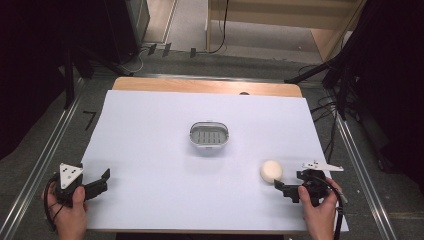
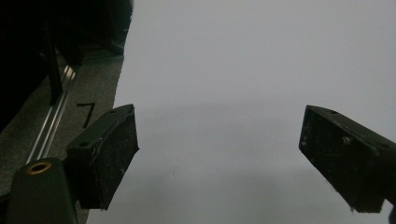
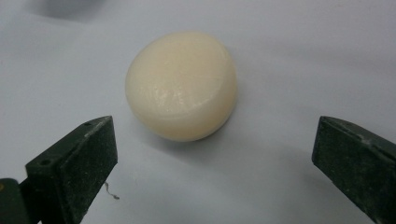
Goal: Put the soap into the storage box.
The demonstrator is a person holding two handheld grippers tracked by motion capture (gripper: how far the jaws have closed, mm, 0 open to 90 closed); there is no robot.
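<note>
Jaws of the right gripper (image 3: 212,154) stand wide apart in the right gripper view, one black pad at the lower left of the frame and the other at the lower right, and we see nothing held between them. Just beyond their tips, a little left of centre and in the upper half of that frame, lies the soap (image 3: 181,84), a cream-coloured rounded bar resting flat on the white surface (image 3: 289,56); neither pad touches it. In the high view we find the right gripper (image 1: 281,186) at the lower right of the frame, held by the person's right hand (image 1: 320,210), with the soap (image 1: 271,171) just beside its tips, up and to the left of them. Jaws of the left gripper (image 2: 219,154) are likewise spread wide in the left gripper view, with bare white surface (image 2: 233,70) between and beyond them and a strip of grey floor (image 2: 93,84) along the left edge of that frame. In the high view the left gripper (image 1: 104,179) sits at the lower left, at the edge of the surface (image 1: 150,150), held in the left hand (image 1: 70,215). Near the centre of that frame, well apart from both grippers and from the soap, stands a small oval soap dish (image 1: 209,135) with a pale rim and a slotted grey inner tray.
</note>
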